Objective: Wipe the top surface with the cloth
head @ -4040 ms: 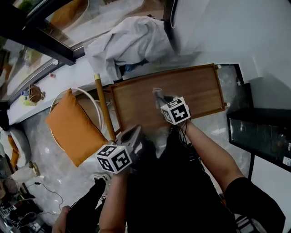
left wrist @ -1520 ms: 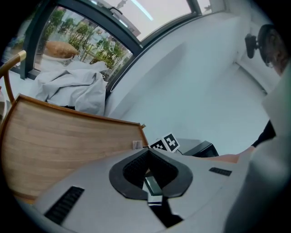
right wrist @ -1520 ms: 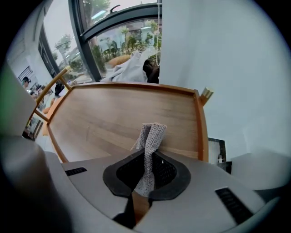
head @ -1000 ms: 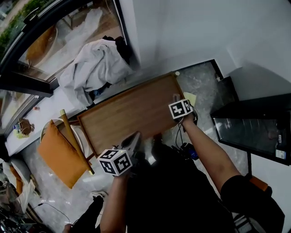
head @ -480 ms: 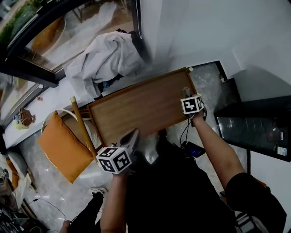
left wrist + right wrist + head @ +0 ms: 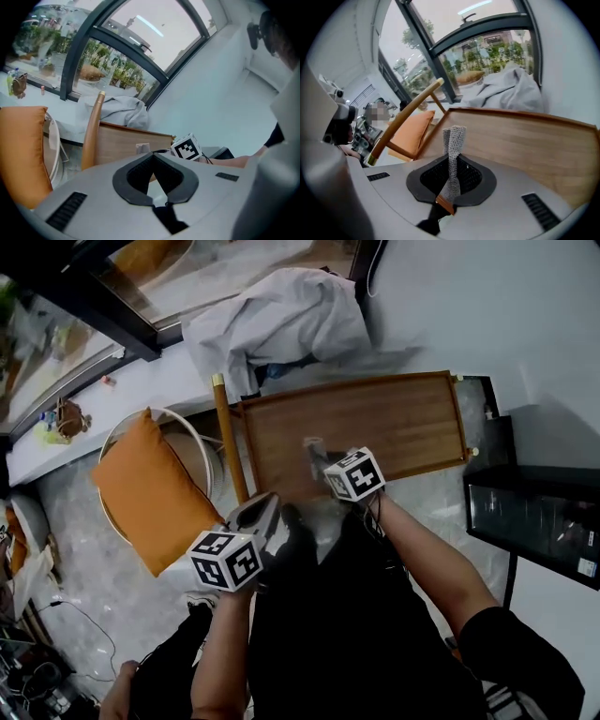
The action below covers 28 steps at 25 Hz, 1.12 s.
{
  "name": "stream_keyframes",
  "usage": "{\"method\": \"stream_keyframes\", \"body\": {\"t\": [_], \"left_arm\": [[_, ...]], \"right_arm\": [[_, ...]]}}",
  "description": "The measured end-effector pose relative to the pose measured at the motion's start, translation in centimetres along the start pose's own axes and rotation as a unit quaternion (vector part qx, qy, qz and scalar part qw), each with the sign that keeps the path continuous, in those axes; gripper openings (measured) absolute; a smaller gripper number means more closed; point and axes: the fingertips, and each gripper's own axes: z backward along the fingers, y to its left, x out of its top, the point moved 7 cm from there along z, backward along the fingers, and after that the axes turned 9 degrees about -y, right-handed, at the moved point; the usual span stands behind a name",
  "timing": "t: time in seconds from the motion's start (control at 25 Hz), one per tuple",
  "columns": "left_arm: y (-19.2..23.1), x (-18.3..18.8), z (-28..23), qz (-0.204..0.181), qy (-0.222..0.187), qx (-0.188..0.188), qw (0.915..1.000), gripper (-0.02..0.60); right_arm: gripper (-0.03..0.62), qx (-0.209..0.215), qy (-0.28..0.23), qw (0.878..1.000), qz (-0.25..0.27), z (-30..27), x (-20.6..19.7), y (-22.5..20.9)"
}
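Observation:
The brown wooden table top point(image 6: 394, 423) lies crosswise ahead of me. My right gripper point(image 6: 313, 450) hovers over its front left part, shut on a grey knitted cloth point(image 6: 453, 143) that sticks up out of the jaws. The table top point(image 6: 529, 140) fills the right of the right gripper view. My left gripper point(image 6: 266, 506) is held back off the table's front left corner, shut with nothing in it. From the left gripper point(image 6: 154, 169) view I see the table's side point(image 6: 119, 143) and the right gripper's marker cube point(image 6: 186, 146) beyond.
A chair with an orange cushion point(image 6: 150, 488) and a wooden post point(image 6: 228, 437) stands at the table's left end. A heap of pale sheeting point(image 6: 277, 320) lies behind the table. A black glass-fronted cabinet point(image 6: 539, 517) stands at the right. A person point(image 6: 351, 133) sits at the left.
My right gripper, with the cloth, has swept from the table's right end back to its front left part. The left gripper has stayed near the front left corner.

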Motion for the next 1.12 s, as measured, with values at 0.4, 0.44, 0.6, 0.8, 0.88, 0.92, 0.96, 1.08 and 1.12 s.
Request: {"method": "stream_keyframes", "body": {"t": [0.4, 0.44, 0.6, 0.8, 0.88, 0.92, 0.96, 1.08, 1.12], "left_arm": [[3.9, -1.0, 4.1, 0.014, 0.006, 0.003, 0.9999, 0.011], [4.2, -1.2, 4.3, 0.014, 0.008, 0.004, 0.9999, 0.011], [5.0, -1.2, 4.9, 0.015, 0.008, 0.010, 0.9998, 0.011], [4.7, -1.1, 4.7, 0.015, 0.006, 0.012, 0.9998, 0.011], [4.0, -1.1, 4.3, 0.015, 0.005, 0.010, 0.9998, 0.011], [3.6, -1.1, 4.1, 0.014, 0.004, 0.009, 0.9999, 0.011], [3.2, -1.1, 3.8, 0.014, 0.005, 0.007, 0.9999, 0.011], [2.1, -1.4, 2.9, 0.013, 0.012, 0.004, 0.9998, 0.011], [1.6, -1.5, 2.4, 0.013, 0.015, 0.002, 0.9998, 0.011]], "right_arm": [[0.038, 0.077, 0.049, 0.995, 0.034, -10.3, -1.7, 10.0], [0.037, 0.078, 0.057, 0.994, 0.041, -10.9, -2.0, 10.5], [0.038, 0.063, 0.081, 0.990, 0.099, -12.3, -2.9, 10.9], [0.038, 0.050, 0.098, 0.982, 0.152, -12.5, -2.8, 11.4], [0.038, 0.045, 0.101, 0.983, 0.146, -12.2, -2.9, 10.9], [0.038, 0.042, 0.102, 0.984, 0.141, -11.9, -3.0, 10.5], [0.038, 0.039, 0.103, 0.985, 0.135, -11.5, -3.2, 9.9], [0.038, 0.028, 0.107, 0.986, 0.122, -10.0, -3.7, 7.8], [0.038, 0.024, 0.108, 0.987, 0.119, -9.4, -3.8, 6.8]]}}
